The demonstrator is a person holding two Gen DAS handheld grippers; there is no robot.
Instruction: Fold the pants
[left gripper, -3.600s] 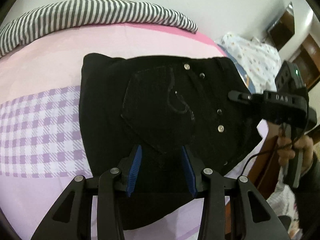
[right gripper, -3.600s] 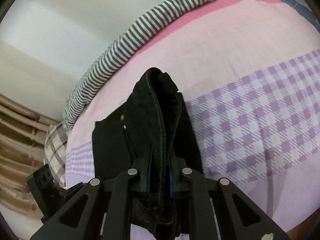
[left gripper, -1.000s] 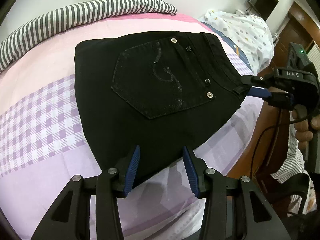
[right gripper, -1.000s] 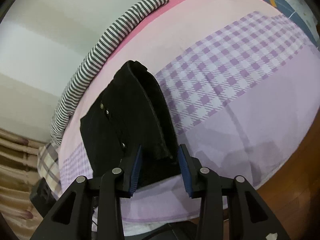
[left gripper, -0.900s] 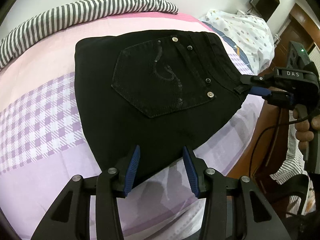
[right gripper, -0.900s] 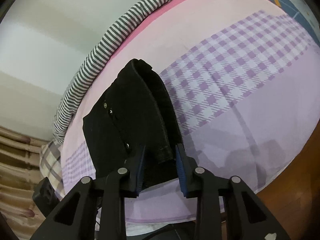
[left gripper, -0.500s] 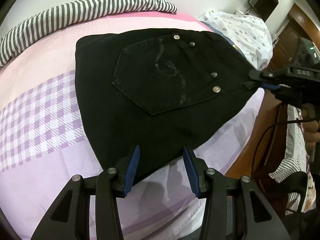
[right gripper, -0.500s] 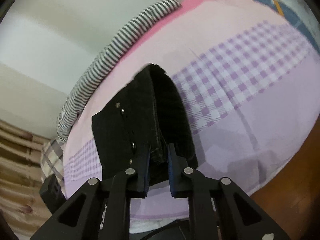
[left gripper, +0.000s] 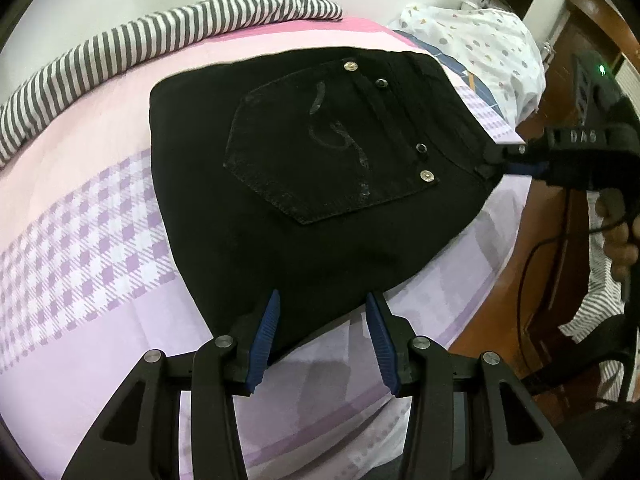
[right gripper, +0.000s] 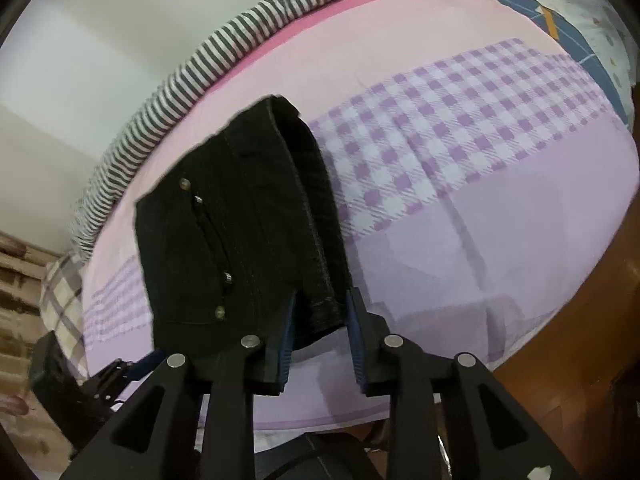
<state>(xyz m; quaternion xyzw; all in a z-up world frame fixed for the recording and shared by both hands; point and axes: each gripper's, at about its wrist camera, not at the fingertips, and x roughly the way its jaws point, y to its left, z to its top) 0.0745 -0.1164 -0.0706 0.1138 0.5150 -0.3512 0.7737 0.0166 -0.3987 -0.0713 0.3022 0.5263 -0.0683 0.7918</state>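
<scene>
The left gripper (left gripper: 322, 336) stood half open, empty, at the near edge of one folded pair of black denim pants (left gripper: 304, 184) on the pink-and-purple checked bedsheet (left gripper: 80, 248). The right gripper (right gripper: 320, 334), clamped on the waistband a half sec. before, was opening, waistband corner between its pads, no squeeze. Two grippers, four visible rivets.

I have open bedsheet to work with on the bed (left gripper: 80, 208): the checked and plain lilac bands to the left of the folded pants (left gripper: 304, 184) are bare out to the near edge, and the pink strip behind them is free up to the striped bolster (left gripper: 132, 52) lining the far edge. My left claw (left gripper: 322, 334) stands with its jaws parted over the pants' near corner. At the right edge the right claw (right gripper: 320, 340), jaws opening around the waistband, crowds that corner. A spotted quilt (left gripper: 476, 44) blocks the far right corner.
</scene>
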